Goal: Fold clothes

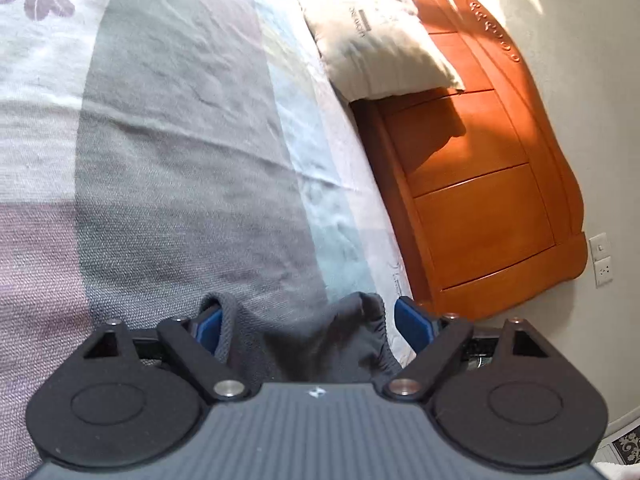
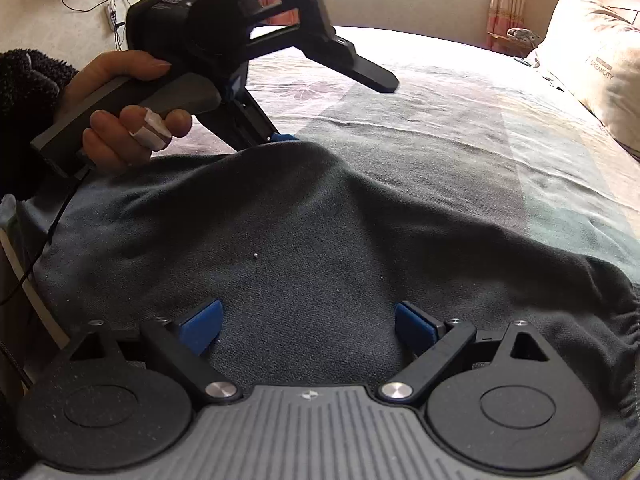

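Garment: a dark grey piece of clothing lies on the bed, close to the near edge.
Long way: it runs side to side across the right wrist view — from the person's hand on the left to a bunched stretchy hem on the right.
Left gripper: its blue pads sit wide apart, with a raised fold of the grey cloth and its ribbed edge between them. I cannot tell if the pads touch the cloth.
Right gripper: fingers spread apart, just over the flat middle of the garment, gripping nothing.
Hand: it holds the left gripper's handle; one finger has white tape on it.
Bed: striped sheet with a flower print — a pillow leans at the far right.
Headboard: orange wood, beside the pillow.
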{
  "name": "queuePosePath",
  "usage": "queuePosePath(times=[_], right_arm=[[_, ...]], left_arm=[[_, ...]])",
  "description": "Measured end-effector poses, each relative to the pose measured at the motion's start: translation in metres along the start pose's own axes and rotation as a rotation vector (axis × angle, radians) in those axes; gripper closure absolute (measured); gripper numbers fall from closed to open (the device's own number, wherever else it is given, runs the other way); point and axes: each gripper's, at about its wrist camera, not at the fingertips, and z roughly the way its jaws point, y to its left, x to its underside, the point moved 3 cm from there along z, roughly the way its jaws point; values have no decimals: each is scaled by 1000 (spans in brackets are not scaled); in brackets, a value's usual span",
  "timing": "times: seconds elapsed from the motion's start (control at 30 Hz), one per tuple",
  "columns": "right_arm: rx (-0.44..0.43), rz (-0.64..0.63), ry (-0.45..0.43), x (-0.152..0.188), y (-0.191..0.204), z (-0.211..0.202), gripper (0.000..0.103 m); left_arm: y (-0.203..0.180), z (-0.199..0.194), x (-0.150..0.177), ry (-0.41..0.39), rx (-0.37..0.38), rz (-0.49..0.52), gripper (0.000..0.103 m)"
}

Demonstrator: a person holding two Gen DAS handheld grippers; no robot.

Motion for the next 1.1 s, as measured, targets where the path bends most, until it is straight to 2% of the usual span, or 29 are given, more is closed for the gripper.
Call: queuePosePath(times=[0.1, 0.2, 0.3, 0.37, 0.5, 0.53, 0.63, 0.7, 0.73, 0.83, 0.9, 1.0, 1.1], right_arm=[[-2, 11, -6, 2, -4, -1, 7], [-4, 21, -13, 4, -7, -2, 7], [-3, 23, -18, 6, -8, -2, 7], [-3, 23, -21, 6, -9, -3, 7], [-8, 27, -25, 6, -11, -2, 7], [-8, 25, -25, 6, -11, -2, 7], [-8, 24, -28, 6, -10, -3, 7], [-7, 24, -31, 7, -10, -3, 7], [-5, 25, -31, 7, -10, -3, 7], [6, 26, -24, 7, -10, -4, 7], [14, 32, -23, 7, -10, -5, 7], [35, 48, -18, 4, -8, -7, 7], [58, 50, -23, 2, -4, -13, 7]], left_arm=[[-3, -9, -6, -28, 8, -2, 18], [-12, -20, -15, -94, -54, 79, 18], [-21, -36, -25, -140, -19, 57, 17], [-27, -42, -21, -128, -2, 66, 16], [-26, -43, 2, -34, 19, 36, 16], [-23, -43, 8, -17, 5, 27, 16], [0, -45, 28, 7, -126, -8, 16], [14, -55, 34, -18, -229, -17, 20], [17, -63, 36, -41, -256, -18, 21], [4, -86, 34, -104, -261, 13, 19], [-10, -93, 37, -110, -253, 55, 17], [-31, -89, 54, -60, -246, 135, 16], [-37, -79, 83, 14, -309, 225, 16]])
